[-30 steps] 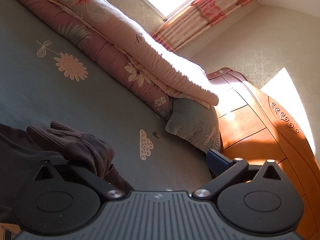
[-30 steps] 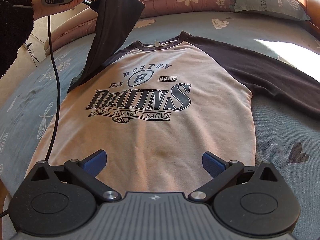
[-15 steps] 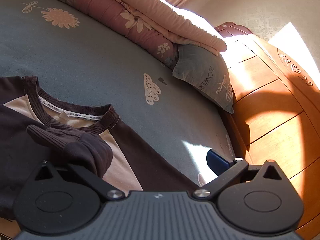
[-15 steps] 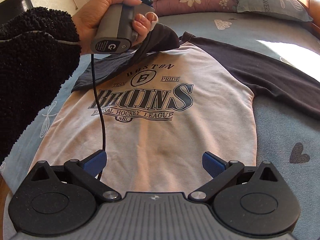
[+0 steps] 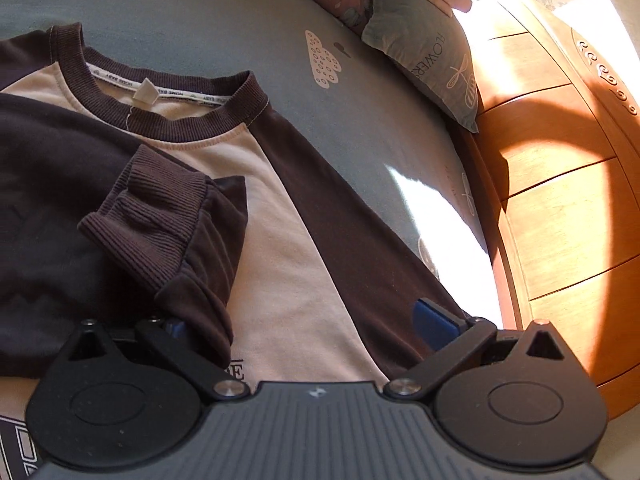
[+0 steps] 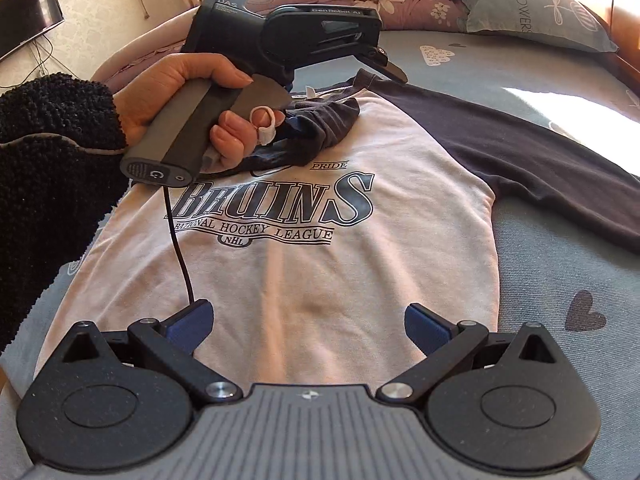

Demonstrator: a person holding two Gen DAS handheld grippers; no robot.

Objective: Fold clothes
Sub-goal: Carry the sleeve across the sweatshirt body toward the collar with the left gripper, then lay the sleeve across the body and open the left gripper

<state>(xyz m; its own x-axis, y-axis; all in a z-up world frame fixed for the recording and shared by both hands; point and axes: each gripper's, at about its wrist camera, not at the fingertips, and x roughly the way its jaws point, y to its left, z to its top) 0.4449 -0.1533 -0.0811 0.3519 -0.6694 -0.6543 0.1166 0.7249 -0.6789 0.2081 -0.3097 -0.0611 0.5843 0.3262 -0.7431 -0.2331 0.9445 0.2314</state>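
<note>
Cream-and-dark-brown raglan sweatshirt (image 6: 304,248) spread flat on a grey-blue printed bedsheet (image 6: 560,280).
Left of frame: a hand (image 6: 188,96) holds the left gripper (image 5: 308,322), its blades spread wide, the folded-over ribbed brown cuff (image 5: 148,216) draped against one. Lower centre: right gripper (image 6: 306,322), blades wide, empty, over the hem.
</note>
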